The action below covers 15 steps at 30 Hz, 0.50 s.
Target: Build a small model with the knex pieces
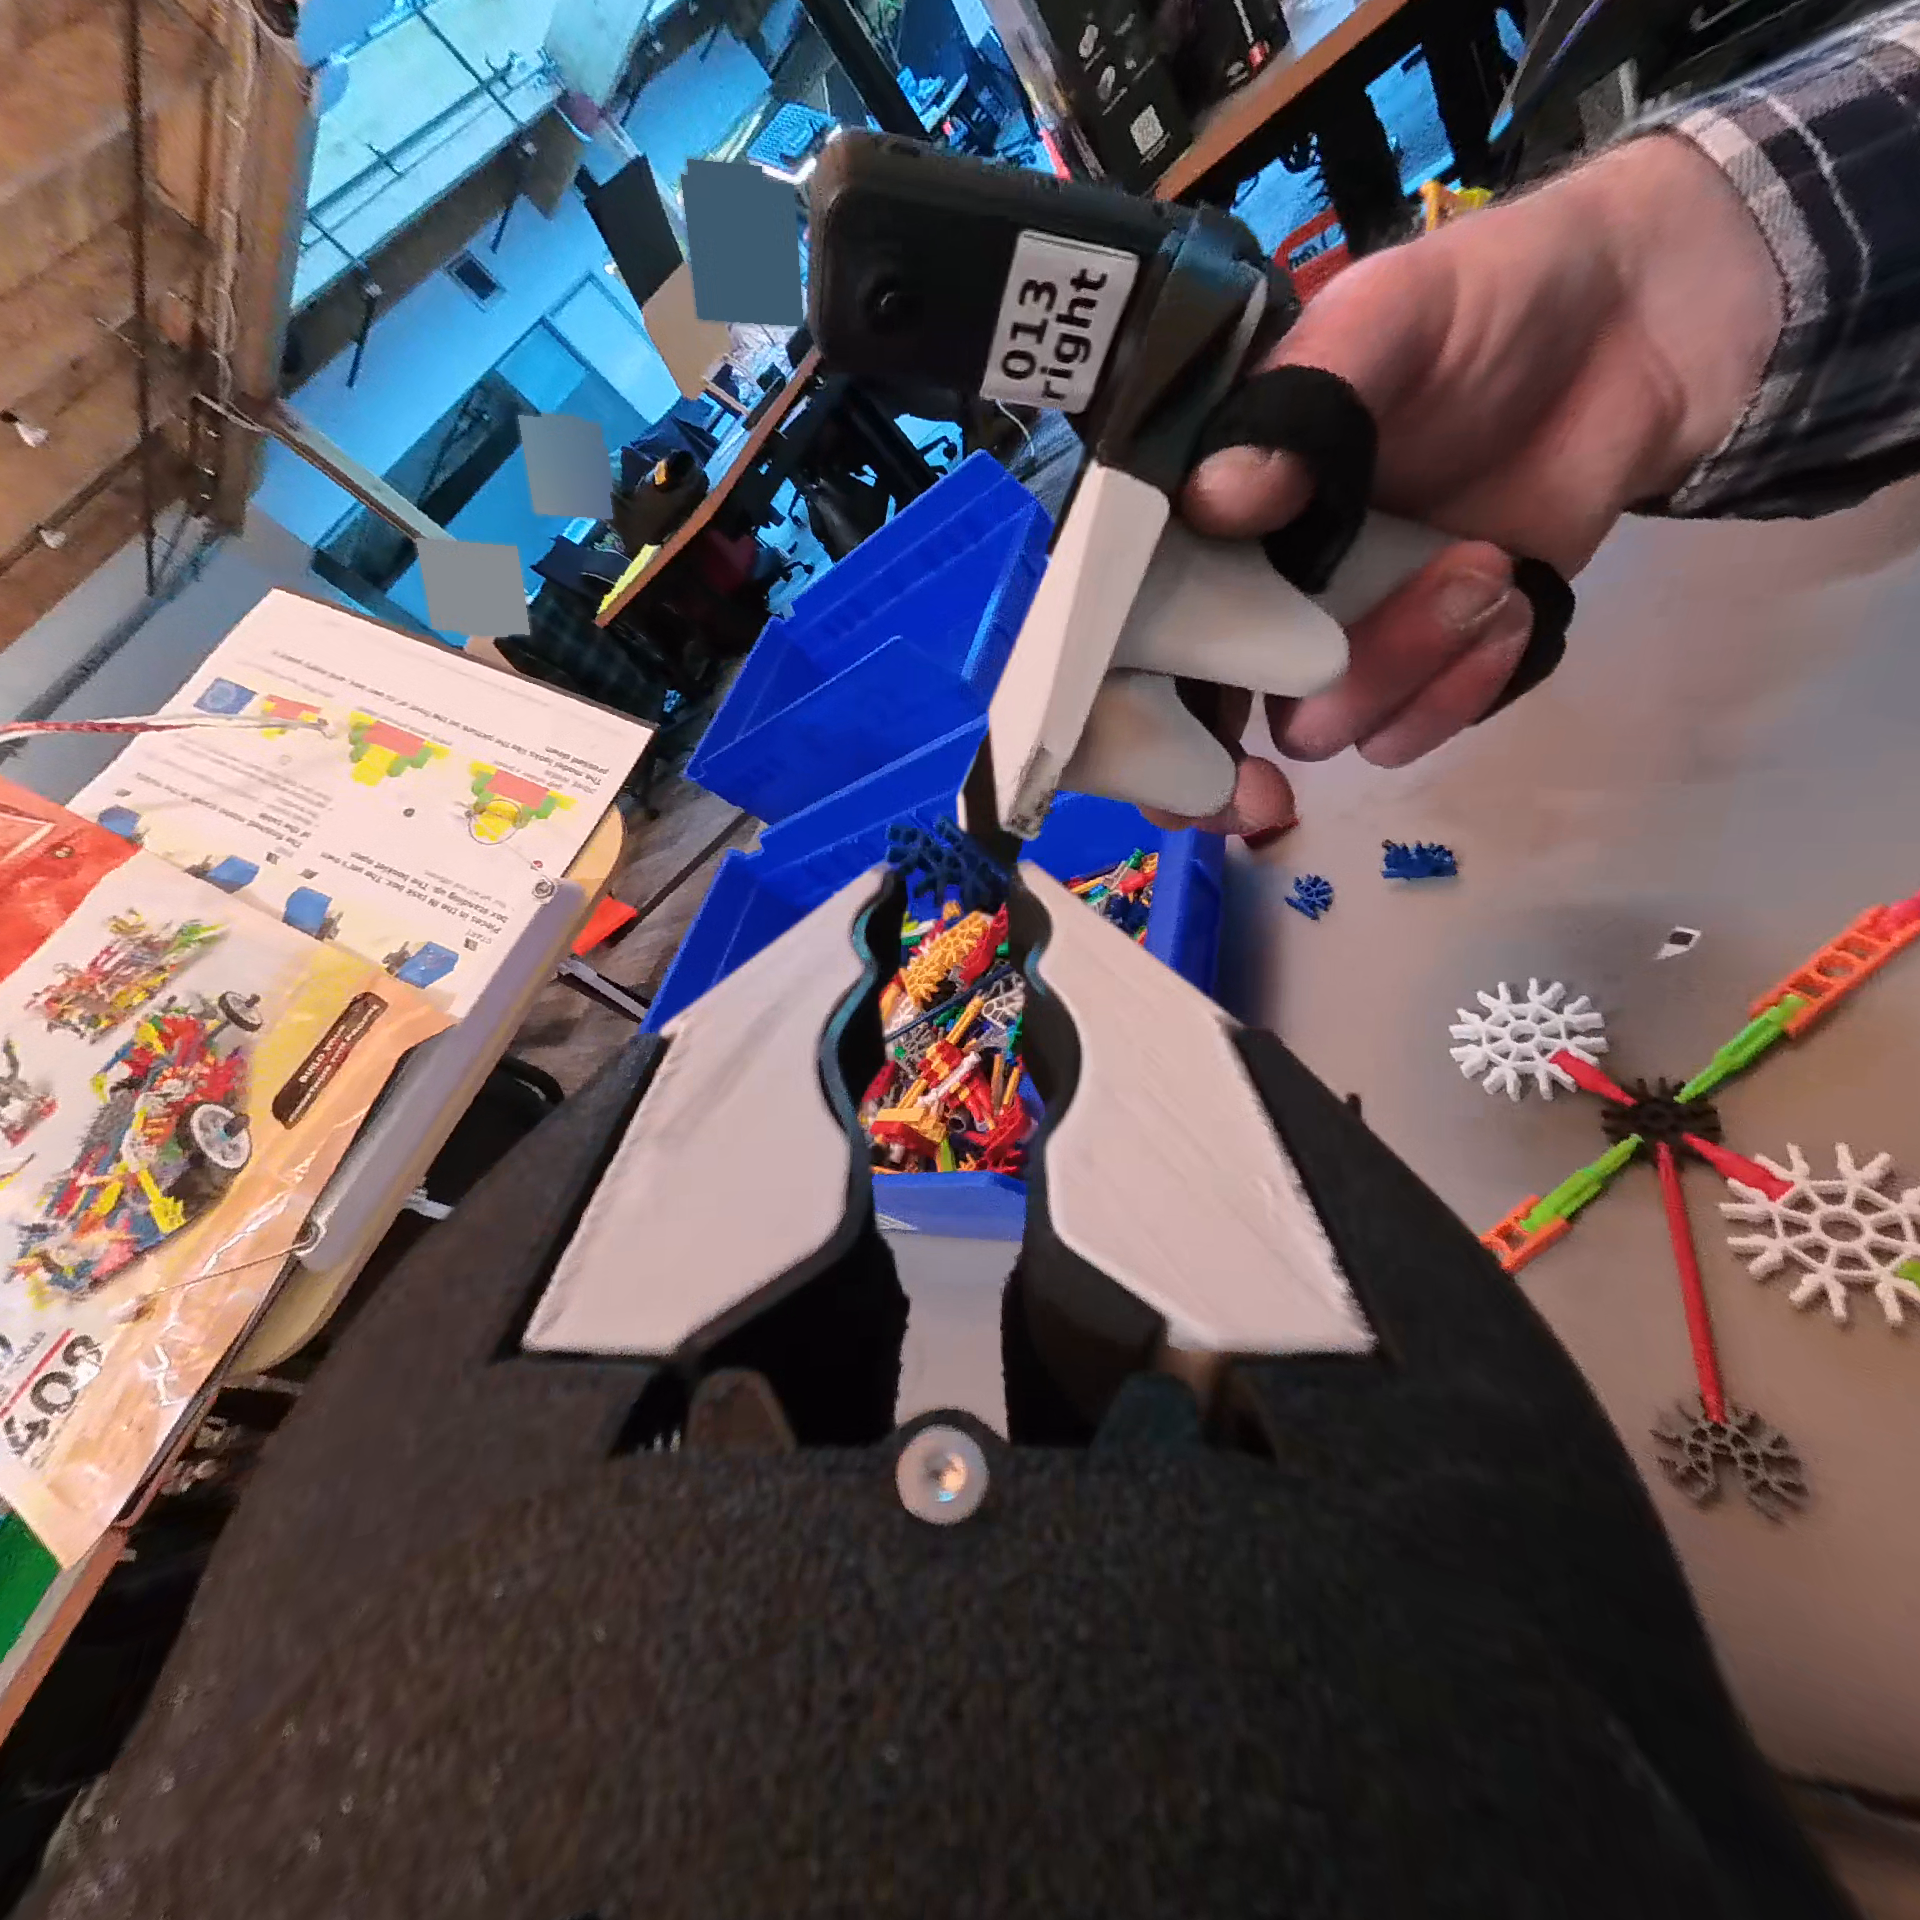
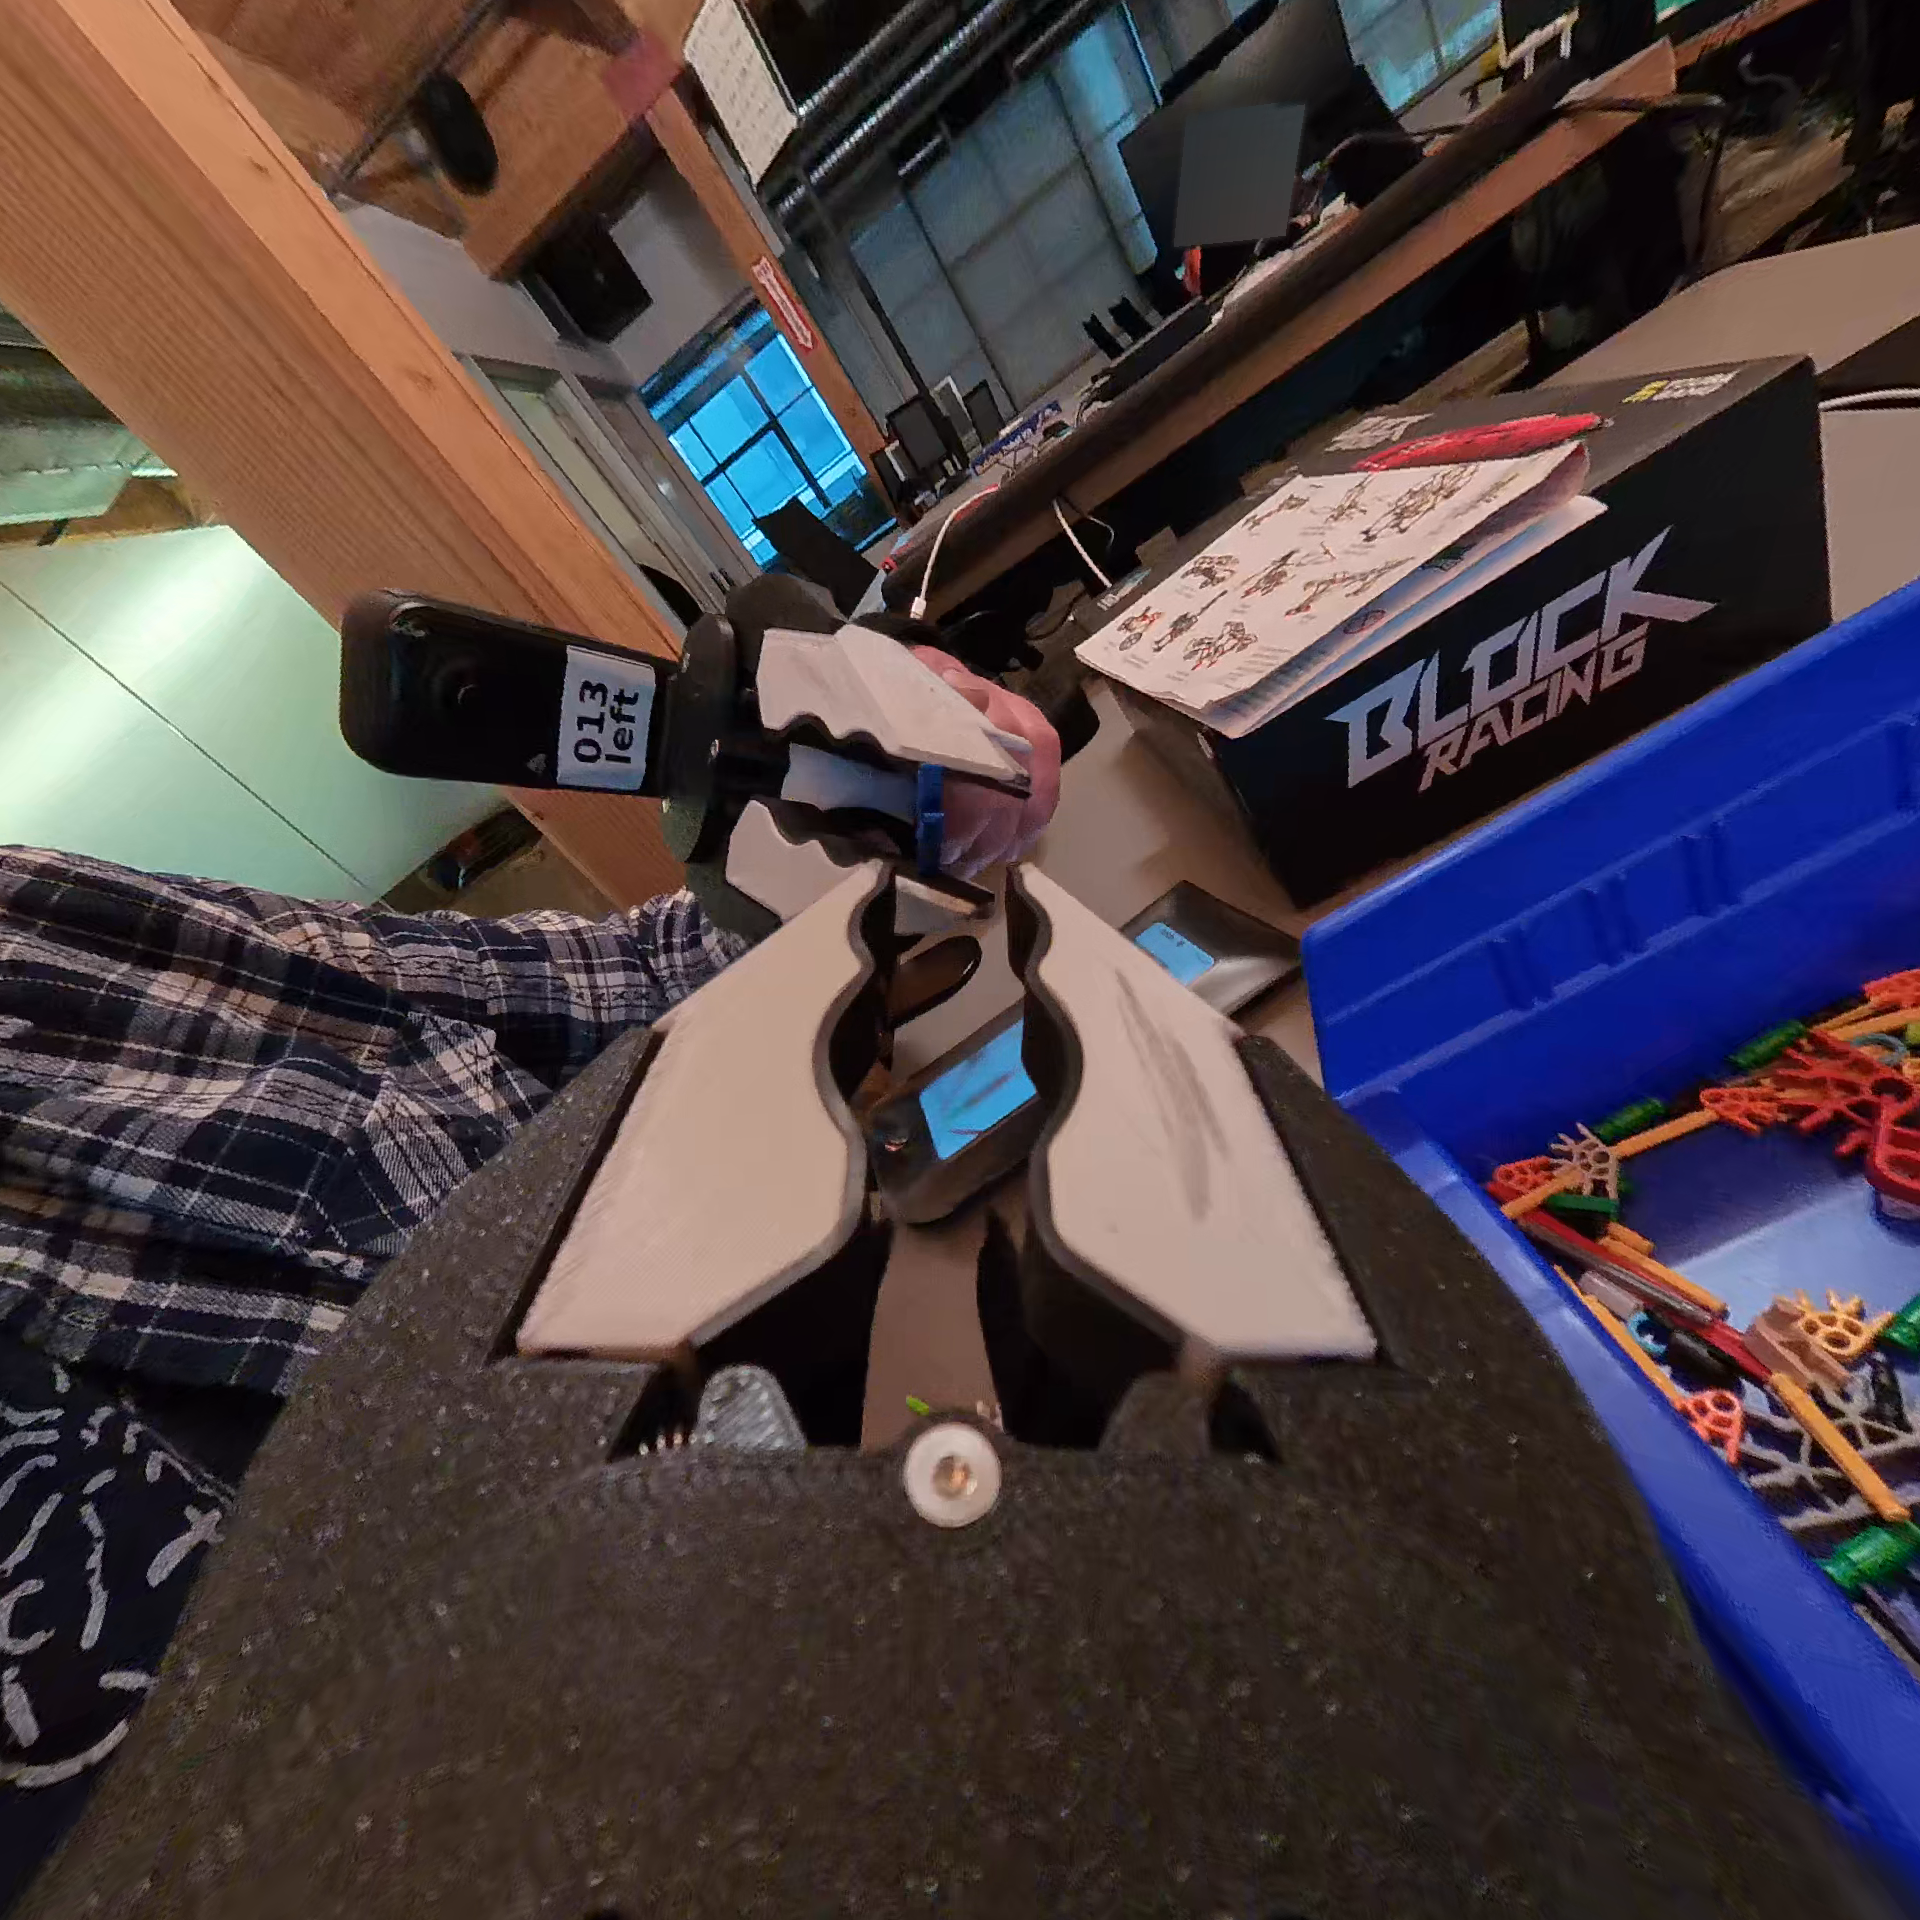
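My left gripper (image 1: 958, 883) is shut on a small blue snowflake connector (image 1: 940, 850), held in the air above the blue bin (image 1: 1184, 894). The right wrist view shows that left gripper (image 2: 997, 836) with the blue connector (image 2: 928, 821) edge-on between its fingers. My right gripper (image 2: 948, 883) is slightly open, and I see nothing between its fingertips. They sit right at the left gripper's lower fingertip. In the left wrist view the right gripper (image 1: 1101, 805) comes down from above, its tip touching or almost touching the connector.
The blue bin (image 2: 1558, 935) holds several coloured rods and connectors. A rod assembly with white snowflake connectors (image 1: 1659, 1117) and two loose blue pieces (image 1: 1418, 860) lie on the table. Instruction sheets (image 1: 343, 790), a black box (image 2: 1558, 665) and two lit-screen devices (image 2: 971, 1091) lie nearby. Both grippers' tips are close together, under 4 cm apart.
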Each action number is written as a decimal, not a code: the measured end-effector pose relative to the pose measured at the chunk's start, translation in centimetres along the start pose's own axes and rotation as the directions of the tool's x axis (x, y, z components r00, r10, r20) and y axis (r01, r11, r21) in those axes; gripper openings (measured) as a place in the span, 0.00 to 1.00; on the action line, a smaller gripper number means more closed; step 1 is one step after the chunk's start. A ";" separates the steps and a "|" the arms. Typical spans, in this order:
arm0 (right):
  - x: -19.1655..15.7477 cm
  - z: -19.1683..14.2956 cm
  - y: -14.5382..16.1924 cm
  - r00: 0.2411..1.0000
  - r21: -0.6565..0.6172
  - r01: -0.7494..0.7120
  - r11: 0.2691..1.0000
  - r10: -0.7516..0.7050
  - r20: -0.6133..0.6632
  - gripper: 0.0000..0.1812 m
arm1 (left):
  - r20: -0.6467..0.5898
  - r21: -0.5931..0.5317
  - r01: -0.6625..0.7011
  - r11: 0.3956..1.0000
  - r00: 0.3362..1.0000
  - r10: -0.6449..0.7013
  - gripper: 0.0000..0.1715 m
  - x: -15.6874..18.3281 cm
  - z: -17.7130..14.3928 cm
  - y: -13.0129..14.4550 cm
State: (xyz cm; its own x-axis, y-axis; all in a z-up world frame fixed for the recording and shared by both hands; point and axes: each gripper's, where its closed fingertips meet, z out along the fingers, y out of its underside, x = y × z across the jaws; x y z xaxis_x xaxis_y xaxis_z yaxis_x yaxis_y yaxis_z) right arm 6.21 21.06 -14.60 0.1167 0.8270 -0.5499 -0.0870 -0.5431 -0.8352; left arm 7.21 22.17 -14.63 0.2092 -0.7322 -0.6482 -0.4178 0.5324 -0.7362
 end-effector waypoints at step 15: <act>-0.2 0.7 0.7 0.995 -0.101 0.086 0.991 -0.090 -0.037 0.01 | -0.041 -0.032 -0.081 0.996 0.996 0.080 0.12 0.7 -0.4 0.1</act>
State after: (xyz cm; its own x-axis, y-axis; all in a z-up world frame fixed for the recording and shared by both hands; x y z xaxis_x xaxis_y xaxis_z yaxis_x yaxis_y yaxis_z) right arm 5.46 20.59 -15.10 0.1609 0.8666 -0.4723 0.0236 -0.4818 -0.8760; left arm 6.93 21.58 -15.08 0.1391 -0.7039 -0.6965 -0.4614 0.5763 -0.6745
